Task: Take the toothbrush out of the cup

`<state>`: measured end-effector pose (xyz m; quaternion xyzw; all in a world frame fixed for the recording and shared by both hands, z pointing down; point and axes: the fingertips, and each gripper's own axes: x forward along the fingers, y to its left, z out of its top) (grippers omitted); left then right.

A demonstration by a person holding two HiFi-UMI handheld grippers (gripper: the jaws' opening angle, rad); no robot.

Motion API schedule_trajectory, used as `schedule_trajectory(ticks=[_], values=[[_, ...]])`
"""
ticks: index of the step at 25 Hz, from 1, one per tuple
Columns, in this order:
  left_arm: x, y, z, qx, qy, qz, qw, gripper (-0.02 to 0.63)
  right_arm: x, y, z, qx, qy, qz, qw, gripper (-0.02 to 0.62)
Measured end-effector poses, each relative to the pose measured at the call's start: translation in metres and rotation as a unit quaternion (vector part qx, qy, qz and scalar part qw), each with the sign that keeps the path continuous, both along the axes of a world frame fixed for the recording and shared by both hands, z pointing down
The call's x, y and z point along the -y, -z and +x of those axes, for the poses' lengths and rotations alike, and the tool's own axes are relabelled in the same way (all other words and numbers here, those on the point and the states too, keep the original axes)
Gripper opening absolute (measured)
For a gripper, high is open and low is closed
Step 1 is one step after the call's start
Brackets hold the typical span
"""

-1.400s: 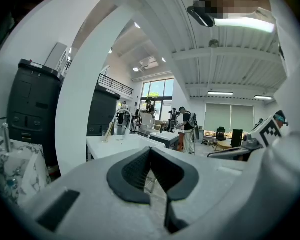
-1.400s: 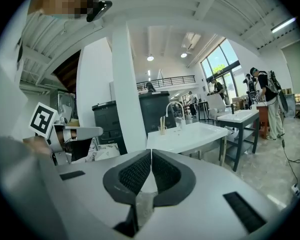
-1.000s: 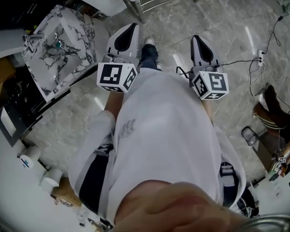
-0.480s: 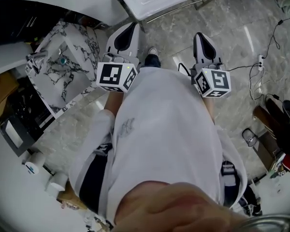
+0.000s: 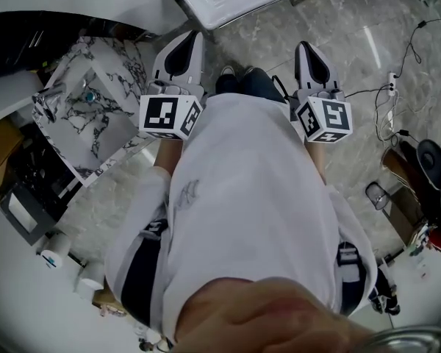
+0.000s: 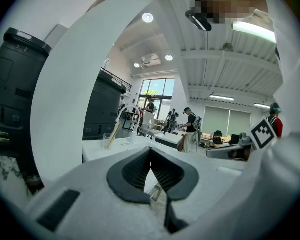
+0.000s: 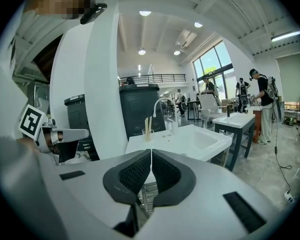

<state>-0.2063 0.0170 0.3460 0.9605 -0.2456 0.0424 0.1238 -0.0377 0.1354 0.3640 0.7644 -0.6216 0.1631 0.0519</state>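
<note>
A clear round cup (image 7: 147, 133) holding pale toothbrushes (image 7: 147, 122) stands ahead of the closed, empty left gripper (image 6: 150, 153) and right gripper (image 7: 151, 153). The head view alone shows a marbled basin (image 5: 95, 120) to their left.

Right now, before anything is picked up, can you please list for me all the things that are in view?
sink: one, white, on a metal stand ahead
tap: one, white, at the sink's back
cup: one, clear, on the sink's back left corner
toothbrushes: apparently two, pale wood, upright in the cup
marble sink: one, white with black veins, at the person's left
cabinet: one, black, behind the white sink
cables: several, black and white, on the floor at right
left gripper: one, white, shut, empty
right gripper: one, white, shut, empty
</note>
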Motion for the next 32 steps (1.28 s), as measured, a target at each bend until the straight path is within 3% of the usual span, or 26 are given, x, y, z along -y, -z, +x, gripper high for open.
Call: schedule_trajectory(ticks=[14,21,32], values=[[0.026,-0.004,0.008,-0.006,0.024,-0.016,0.9996,0.016,0.027,-0.01,0.009,0.011,0.013,-0.016,1.0,0.015],[0.039,-0.003,0.033,-0.004,0.039,-0.019,0.999,0.015,0.049,-0.012,0.035,0.018,0.032,-0.018,0.999,0.015],[0.062,0.005,0.079,0.0,0.11,-0.005,0.9939,0.016,0.093,-0.008,0.1,0.022,0.095,-0.003,0.995,0.015]])
